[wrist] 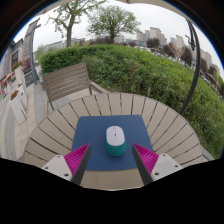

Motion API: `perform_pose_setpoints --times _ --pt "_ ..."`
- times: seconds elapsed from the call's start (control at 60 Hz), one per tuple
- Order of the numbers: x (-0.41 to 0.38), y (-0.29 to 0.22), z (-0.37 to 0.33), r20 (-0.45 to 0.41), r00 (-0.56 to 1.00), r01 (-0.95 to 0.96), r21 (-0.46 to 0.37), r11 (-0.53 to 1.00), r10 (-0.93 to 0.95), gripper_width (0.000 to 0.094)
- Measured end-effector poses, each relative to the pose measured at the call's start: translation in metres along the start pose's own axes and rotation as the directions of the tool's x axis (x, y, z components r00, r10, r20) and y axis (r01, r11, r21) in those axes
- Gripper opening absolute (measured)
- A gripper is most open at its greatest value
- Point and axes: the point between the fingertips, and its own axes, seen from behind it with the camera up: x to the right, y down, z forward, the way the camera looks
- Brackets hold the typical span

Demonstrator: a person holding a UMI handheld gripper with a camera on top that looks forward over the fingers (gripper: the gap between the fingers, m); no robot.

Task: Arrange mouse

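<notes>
1. Scene: a round slatted wooden surface [60, 125] outdoors, with a blue mat [95, 135] laid on it. A bench [68, 82] is seen beyond, then a hedge [140, 65] and distant buildings.
2. Mouse [115, 135]: white, seen sitting on top of a small teal object [117, 149] near the middle of the mat. It lies just ahead of the jaws and roughly centred between them. What the teal item is cannot be told; possibly a stand or base.
3. Gripper [110, 158]: jaws are released and spread wide, with a clear gap at either side of the mouse. Nothing is grasped. Pink pads [76, 158] are visible on both fingers.
4. Handling, judged: mouse is expected to be light and rigid, with a smooth, rounded plastic shell, so slip is likely if it is pinched high on the dome. Hold is best taken low on the two long flanks, pads square to the sides.
5. Risk, judged: the perch on the teal object looks small, so a one-sided touch could tip or push the mouse off. Both pads should meet it together.
6. Containers: none are seen on the surface; nothing holds anything apart from the teal item carrying the mouse.
7. Task progress, judged: early; mouse not yet taken up.
</notes>
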Motion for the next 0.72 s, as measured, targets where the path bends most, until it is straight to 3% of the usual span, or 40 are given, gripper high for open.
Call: perform_pose_setpoints --times 0.1,0.317,0.4,0.483,0.717 --pt "-0.005 0.023 -0.084 0.023 0.999 0.037 -0.044 0.998 -0.036 0.0847" --pt "0.011 0.096 -0.239 -0.03 0.999 0.029 -0.184 0.983 -0.035 0.0849" --pt "0.014 0.107 -0.266 -0.036 0.998 0.035 -0.201 0.979 -0.043 0.0853" --pt "0.016 0.105 -0.285 -0.039 0.999 0.031 -0.162 0.986 -0.038 0.0853" --pt "0.054 0.108 -0.292 -0.079 0.996 0.024 -0.152 0.988 -0.036 0.0852"
